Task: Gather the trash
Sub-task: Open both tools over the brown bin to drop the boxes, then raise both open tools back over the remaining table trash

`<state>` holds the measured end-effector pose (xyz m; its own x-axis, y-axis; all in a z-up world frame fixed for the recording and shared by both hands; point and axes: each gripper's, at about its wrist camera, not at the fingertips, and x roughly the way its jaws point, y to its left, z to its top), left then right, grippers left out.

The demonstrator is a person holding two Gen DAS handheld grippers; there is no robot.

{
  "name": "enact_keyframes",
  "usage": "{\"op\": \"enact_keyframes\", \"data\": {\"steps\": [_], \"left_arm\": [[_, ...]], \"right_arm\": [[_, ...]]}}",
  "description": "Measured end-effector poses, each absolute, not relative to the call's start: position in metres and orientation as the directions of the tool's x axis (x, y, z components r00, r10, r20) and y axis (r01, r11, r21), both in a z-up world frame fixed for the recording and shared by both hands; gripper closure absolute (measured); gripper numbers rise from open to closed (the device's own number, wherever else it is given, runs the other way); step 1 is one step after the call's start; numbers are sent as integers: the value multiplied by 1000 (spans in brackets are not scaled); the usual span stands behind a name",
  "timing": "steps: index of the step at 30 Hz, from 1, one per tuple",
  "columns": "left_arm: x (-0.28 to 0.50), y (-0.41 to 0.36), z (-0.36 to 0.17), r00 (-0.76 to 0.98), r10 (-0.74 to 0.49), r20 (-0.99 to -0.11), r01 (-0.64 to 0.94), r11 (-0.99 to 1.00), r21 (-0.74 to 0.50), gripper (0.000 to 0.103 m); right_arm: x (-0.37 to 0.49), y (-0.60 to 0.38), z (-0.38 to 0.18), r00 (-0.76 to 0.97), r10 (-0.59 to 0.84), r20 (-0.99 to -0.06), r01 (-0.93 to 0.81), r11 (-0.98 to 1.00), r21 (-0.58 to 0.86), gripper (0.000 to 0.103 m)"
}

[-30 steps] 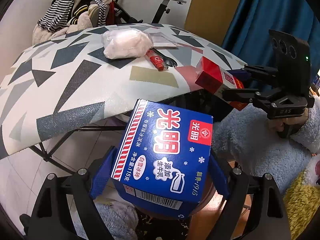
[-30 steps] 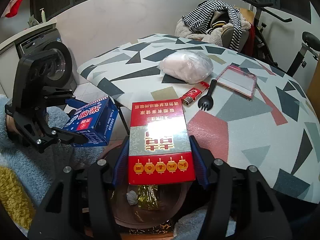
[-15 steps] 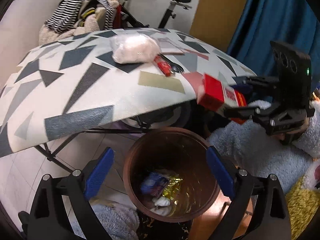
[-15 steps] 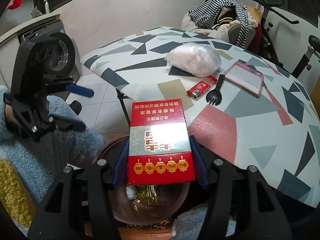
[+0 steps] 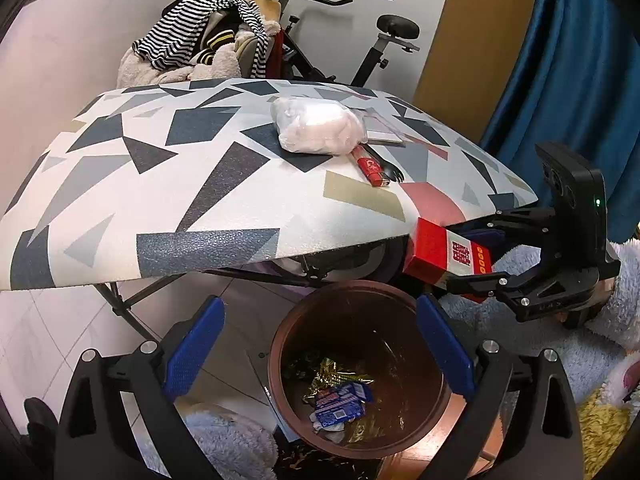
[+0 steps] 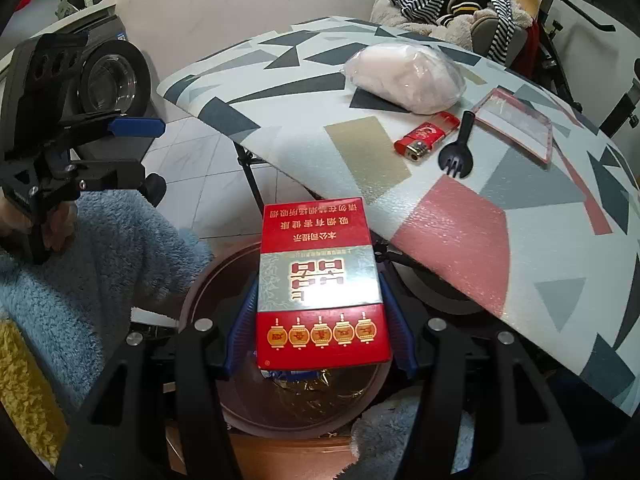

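My left gripper point(image 5: 320, 348) is open and empty above the brown trash bin point(image 5: 288, 340). A blue wrapper point(image 5: 338, 402) and gold foil lie in the bin's bottom. My right gripper point(image 6: 320, 320) is shut on a red cigarette box point(image 6: 320, 280) and holds it over the bin's rim point(image 6: 200, 288). The box also shows in the left wrist view point(image 5: 444, 254), at the table's edge. The left gripper point(image 6: 120, 140) appears at the left in the right wrist view.
A table with a geometric pattern point(image 6: 460, 220) holds a white plastic bag point(image 6: 404, 76), a red lighter point(image 6: 426, 138), a black spork point(image 6: 458, 152) and a clear card sleeve point(image 6: 516, 120). Clothes point(image 5: 200, 52) and an exercise bike stand behind. Fluffy blue fabric point(image 6: 100, 264) lies beside the bin.
My left gripper opened and let go of the blue carton, which dropped into the bin. My right gripper brought the red box lower over the bin.
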<state>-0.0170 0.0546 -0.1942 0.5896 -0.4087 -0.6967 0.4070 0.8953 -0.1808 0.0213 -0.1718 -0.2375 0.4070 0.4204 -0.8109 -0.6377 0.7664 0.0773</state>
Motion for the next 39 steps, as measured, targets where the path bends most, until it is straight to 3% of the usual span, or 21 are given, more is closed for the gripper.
{"op": "enact_keyframes", "data": {"steps": [12,15,19,39], "left_arm": [[-16,58,-195,597,-397,-697,390,903,-180,9],[-16,59,-194,604,-390,-695,382,907,-178,9],[-15,61,-194,617,-367,-696,356,919,-169,9],[-7,52,-179,638,-372,-675,382,913,-142,6]], "right_arm": [[23,-165,-244,395,388,-833,-634,771,58,43],[22,-165,-244,408,380,-830,-630,776,46,20],[22,-167,-242,412,384,-826,-628,776,48,10],[31,-192,-226,463,394,-794,-557,826,85,6]]}}
